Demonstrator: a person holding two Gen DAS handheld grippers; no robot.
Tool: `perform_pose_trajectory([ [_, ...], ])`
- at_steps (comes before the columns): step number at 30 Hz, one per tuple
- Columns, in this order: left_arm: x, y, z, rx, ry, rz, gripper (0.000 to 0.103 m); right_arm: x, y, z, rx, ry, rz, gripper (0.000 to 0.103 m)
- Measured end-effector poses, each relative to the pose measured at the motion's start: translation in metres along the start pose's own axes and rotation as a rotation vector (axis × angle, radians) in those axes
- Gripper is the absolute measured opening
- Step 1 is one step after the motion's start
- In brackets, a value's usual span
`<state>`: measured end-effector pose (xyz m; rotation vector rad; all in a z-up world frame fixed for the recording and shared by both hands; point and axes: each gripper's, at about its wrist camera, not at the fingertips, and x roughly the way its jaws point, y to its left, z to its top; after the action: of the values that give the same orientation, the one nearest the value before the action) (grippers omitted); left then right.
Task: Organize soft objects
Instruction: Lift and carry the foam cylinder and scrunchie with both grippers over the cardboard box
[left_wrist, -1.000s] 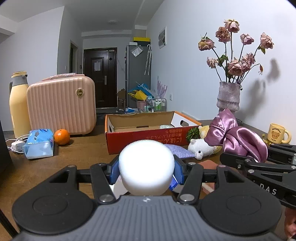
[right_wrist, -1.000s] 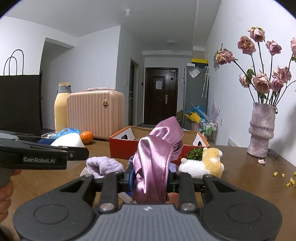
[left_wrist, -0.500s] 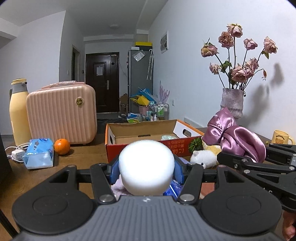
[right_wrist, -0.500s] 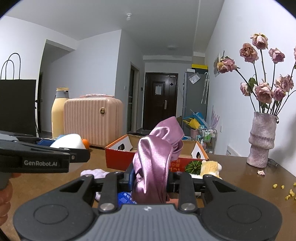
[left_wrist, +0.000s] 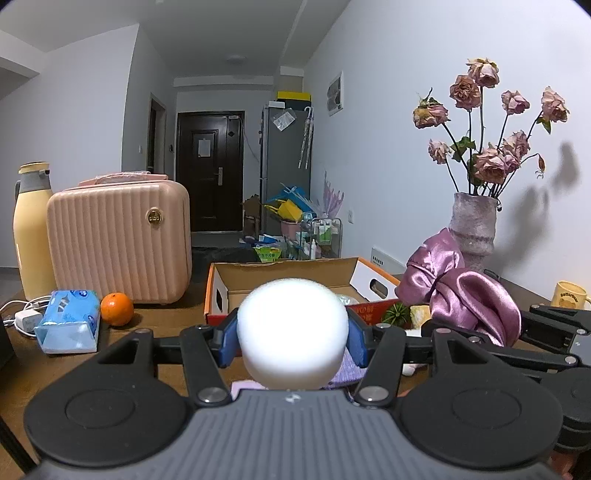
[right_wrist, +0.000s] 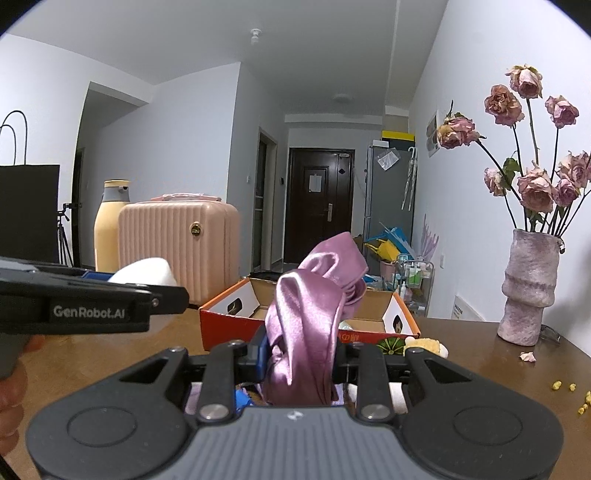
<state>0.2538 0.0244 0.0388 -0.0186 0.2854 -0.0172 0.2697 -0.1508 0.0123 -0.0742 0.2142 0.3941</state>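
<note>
White walls and a long hallway with a dark door (left_wrist: 209, 170) lie beyond the brown table (right_wrist: 469, 343) over which both grippers are raised.

The left gripper (left_wrist: 292, 334) is clamped on a white sponge (left_wrist: 292, 332); its blue pads (left_wrist: 228, 339) press into the sponge from both sides, and the rounded face bulges forward between them. Directly ahead of it sits an open orange box (left_wrist: 284, 291). Left of the gripper lie a blue tissue pack (left_wrist: 68, 321) and an orange (left_wrist: 116, 308), with a pink case (left_wrist: 120, 242) and a yellow flask (left_wrist: 32, 229) further back on that side. Below and just ahead of the jaws, a lilac cloth (left_wrist: 347, 371) shows on the table.

The right gripper (right_wrist: 301, 363) is closed tight on a purple satin cloth (right_wrist: 308, 317), which stands up in folds between its fingers and rises above them. In the left view this cloth (left_wrist: 461, 291) hangs to the right of the sponge, so the two grippers are side by side. Ahead of the right gripper is the same box (right_wrist: 236, 306); a green-striped toy (right_wrist: 392, 345) and a yellow plush (right_wrist: 424, 346) lie at the box's near right corner. Far to the right stands a vase (right_wrist: 528, 291) of dried roses (right_wrist: 535, 188), with a fallen petal (right_wrist: 527, 356) near its foot. A yellow mug (left_wrist: 570, 295) sits at the far right in the left view. A hand (right_wrist: 11, 398) grips the left tool's handle.
</note>
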Motion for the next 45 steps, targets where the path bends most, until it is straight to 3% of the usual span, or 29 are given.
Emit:
perform_pose_trajectory([
  [45,0.113,0.006,0.039,-0.049,-0.019,0.060,0.057,0.110,-0.035,0.025,0.005,0.029,-0.014,0.028],
])
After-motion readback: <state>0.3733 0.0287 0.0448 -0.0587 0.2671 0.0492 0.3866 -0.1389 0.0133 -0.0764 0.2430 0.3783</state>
